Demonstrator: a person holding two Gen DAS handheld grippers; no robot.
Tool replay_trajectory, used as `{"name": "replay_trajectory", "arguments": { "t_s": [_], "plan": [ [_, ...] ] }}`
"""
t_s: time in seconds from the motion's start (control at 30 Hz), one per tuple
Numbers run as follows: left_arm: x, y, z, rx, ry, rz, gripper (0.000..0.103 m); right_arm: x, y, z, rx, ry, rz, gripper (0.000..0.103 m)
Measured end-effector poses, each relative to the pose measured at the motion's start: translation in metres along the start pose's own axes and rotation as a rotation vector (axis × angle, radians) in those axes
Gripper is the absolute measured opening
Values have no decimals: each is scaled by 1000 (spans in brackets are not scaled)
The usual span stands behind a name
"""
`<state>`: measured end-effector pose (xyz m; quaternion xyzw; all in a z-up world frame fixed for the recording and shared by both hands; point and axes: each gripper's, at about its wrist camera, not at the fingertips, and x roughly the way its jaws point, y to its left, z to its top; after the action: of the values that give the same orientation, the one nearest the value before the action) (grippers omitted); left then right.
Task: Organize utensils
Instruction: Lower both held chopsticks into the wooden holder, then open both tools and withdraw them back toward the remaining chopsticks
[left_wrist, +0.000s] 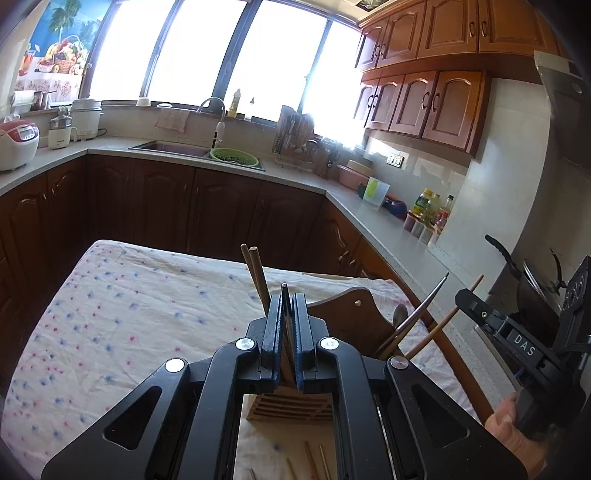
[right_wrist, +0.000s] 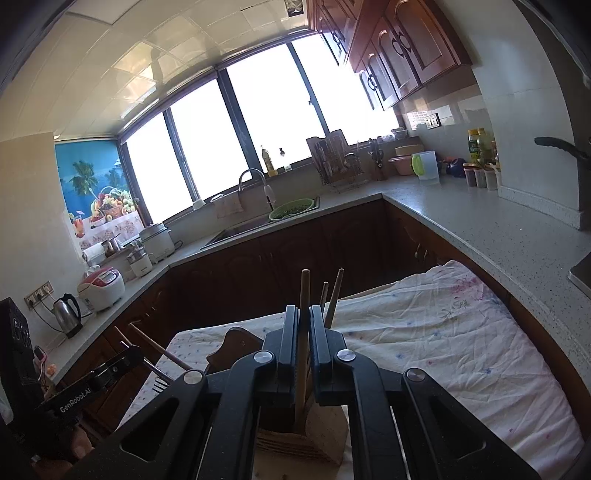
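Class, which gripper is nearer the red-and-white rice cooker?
Left. The left gripper is on the rice cooker side of the table; the right gripper sits beyond it.

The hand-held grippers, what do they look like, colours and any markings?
Both are matte black. The left hand-held gripper has flat fingers edged blue, angular linkage arms and round silver pivot bolts. The right hand-held gripper matches; its side reads "DAS", the left's "GenRobot.AI".

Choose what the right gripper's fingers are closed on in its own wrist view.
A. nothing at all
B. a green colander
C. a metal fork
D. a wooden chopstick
D: the right gripper is shut on a wooden chopstick that runs down into the wooden holder.
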<state>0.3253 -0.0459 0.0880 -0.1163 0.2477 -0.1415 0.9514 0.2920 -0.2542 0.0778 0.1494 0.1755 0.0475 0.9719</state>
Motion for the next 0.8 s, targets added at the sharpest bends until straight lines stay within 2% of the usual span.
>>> {"name": "replay_trajectory", "arguments": {
  "t_s": [0.2,0.27,0.37,0.4,0.53,0.67,0.7,0.73,0.8],
  "plan": [
    [1,1,3,-7,16,-4,4,1,0,1,5,6,-2,6],
    [0,3,5,-17,22,-7,4,1,-1,1,12,11,0,11],
    [-5,5,6,-30,31,-22,7,-2,-2,2,32,17,14,12],
    [-7,5,6,-32,30,-21,12,-4,-3,3,37,15,17,16],
    [-22,5,6,-40,7,-16,30,-18,-8,6,68,-16,32,47],
    [-39,5,0,-35,-7,11,61,-38,-12,7,98,-56,44,58],
    [-44,6,-2,-34,-12,16,69,-43,-13,6,107,-65,46,64],
    [-49,7,-5,-31,-14,24,73,-48,-14,4,116,-73,47,70],
    [-60,8,-11,-22,-23,45,80,-58,-16,0,130,-82,49,73]
  ]
}}
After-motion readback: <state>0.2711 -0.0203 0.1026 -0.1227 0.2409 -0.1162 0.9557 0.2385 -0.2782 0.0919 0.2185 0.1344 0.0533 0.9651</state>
